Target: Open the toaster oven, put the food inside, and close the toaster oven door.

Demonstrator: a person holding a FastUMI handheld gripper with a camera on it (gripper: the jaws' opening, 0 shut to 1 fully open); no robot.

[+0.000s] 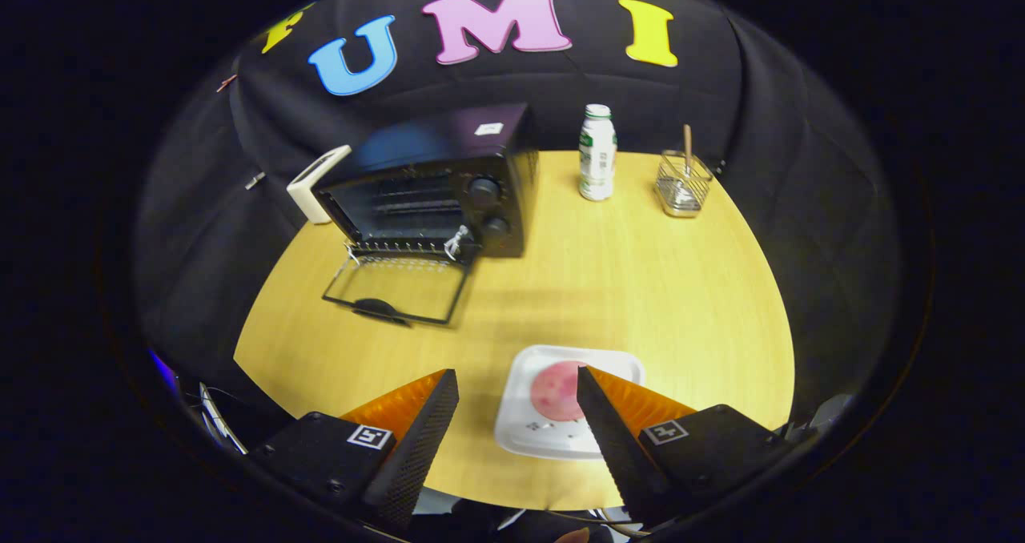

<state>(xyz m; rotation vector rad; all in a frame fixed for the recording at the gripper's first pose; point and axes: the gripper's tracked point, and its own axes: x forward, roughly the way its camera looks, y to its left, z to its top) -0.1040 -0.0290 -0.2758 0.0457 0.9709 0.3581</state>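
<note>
A black toaster oven point(448, 183) stands at the back left of the wooden table, its glass door point(396, 287) folded down flat onto the table and its rack showing inside. Close in front of me lies a white square plate point(528, 427) carrying a round pink slice of food point(556, 391). My gripper point(516, 376) hovers above the table's near edge, open, with nothing between its fingers. The right finger point(608, 431) overlaps the plate's right side and partly hides the food; the left finger point(424, 431) is off to the plate's left.
A white bottle with a green label point(597, 153) stands right of the oven at the back. Further right is a wire basket point(682, 183) holding a wooden-handled utensil. A white boxy object point(316, 184) leans behind the oven's left side. Bare tabletop point(641, 287) lies between plate and oven.
</note>
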